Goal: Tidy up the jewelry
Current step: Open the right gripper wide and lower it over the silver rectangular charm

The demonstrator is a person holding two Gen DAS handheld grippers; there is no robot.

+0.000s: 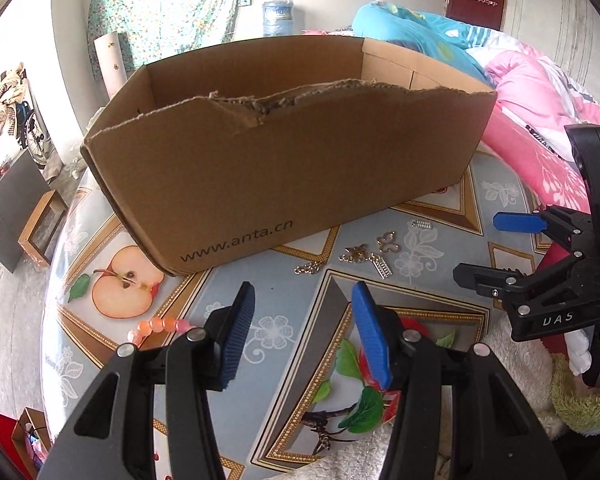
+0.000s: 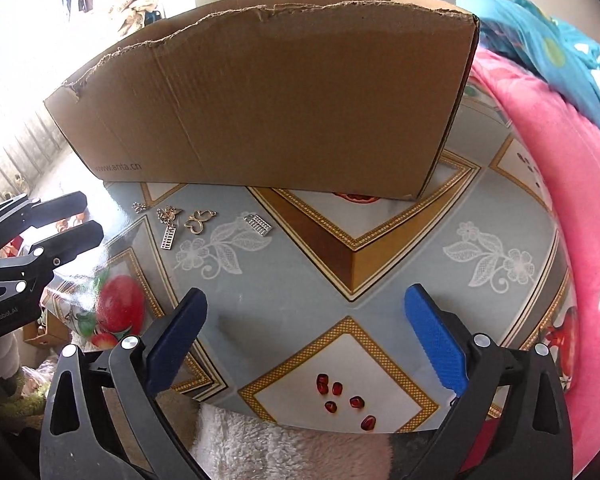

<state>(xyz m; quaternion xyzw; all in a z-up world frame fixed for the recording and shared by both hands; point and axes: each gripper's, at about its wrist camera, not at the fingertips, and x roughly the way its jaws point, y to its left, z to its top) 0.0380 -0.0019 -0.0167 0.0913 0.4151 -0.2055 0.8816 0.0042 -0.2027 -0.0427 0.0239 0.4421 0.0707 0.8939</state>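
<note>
Now both hand-held grippers hover empty above the bench (image 2: 300,264): the left hand-held gripper (image 1: 304,332) half open, the right hand-held gripper (image 2: 306,344) wide. Next, I think, pick one metal charm (image 2: 199,221) for the cardboard box (image 2: 260,92).

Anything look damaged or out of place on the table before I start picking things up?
The cardboard box has a ragged, torn top edge on its near wall, dipping lowest near the middle. The small metal charms lie scattered loose on the tablecloth in front of it, and a pink bead bracelet sits apart, near the left gripper.
</note>
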